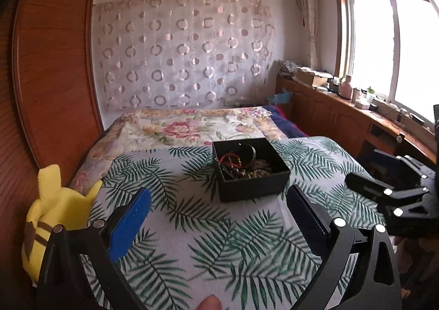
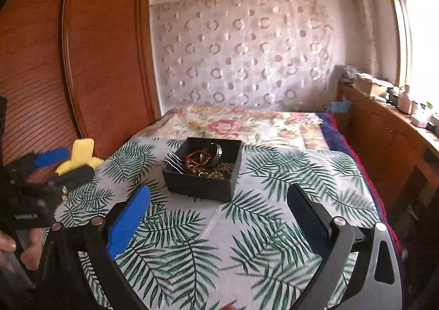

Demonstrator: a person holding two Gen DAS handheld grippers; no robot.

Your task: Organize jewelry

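Note:
A black open box (image 1: 253,186) sits on the leaf-print cloth (image 1: 192,227) on the bed; it also shows in the right wrist view (image 2: 197,188). Inside lie a red cord bracelet (image 1: 231,157), brown bead strings (image 1: 260,170) and a dark bangle (image 2: 214,151). Silver pins (image 2: 172,160) lean over its left rim. My left gripper (image 1: 218,203) is open and empty, short of the box. My right gripper (image 2: 218,201) is open and empty, also short of the box. Each gripper shows in the other's view: the right (image 1: 397,192), the left (image 2: 52,170).
A yellow plush toy (image 1: 55,214) lies at the cloth's left edge beside the wooden wardrobe (image 1: 49,76). A floral bedspread (image 1: 186,126) lies beyond the box. A wooden cabinet (image 1: 343,115) with clutter runs under the window at right.

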